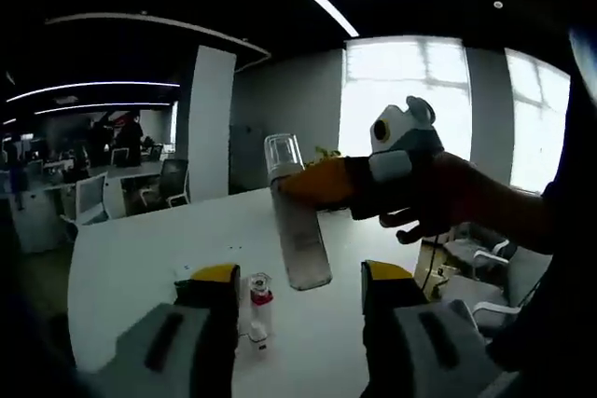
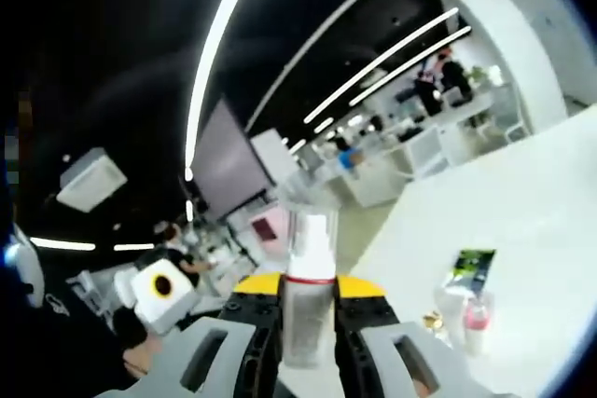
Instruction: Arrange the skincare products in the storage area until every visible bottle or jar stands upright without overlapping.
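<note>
the left gripper (image 1: pixel 297 297) has its yellow-tipped jaws spread apart with nothing between them. ahead and above the gap, the right gripper (image 1: pixel 303 182) reaches in from the right, clamping a tall translucent clear-capped bottle (image 1: pixel 298 216) tilted over the white table (image 1: pixel 140 249). by the left jaw stands a small red-collared bottle (image 1: pixel 260 297).

bottle (image 1: pixel 298 230): frosted translucent plastic, clear glossy cap
table (image 1: pixel 140 258): smooth white, matt
left tool (image 1: pixel 298 319): grey matt plastic, yellow tips
right tool (image 2: pixel 308 309): same grey plastic, yellow-tipped
small bottle (image 1: pixel 260 297): clear, red collar
</note>
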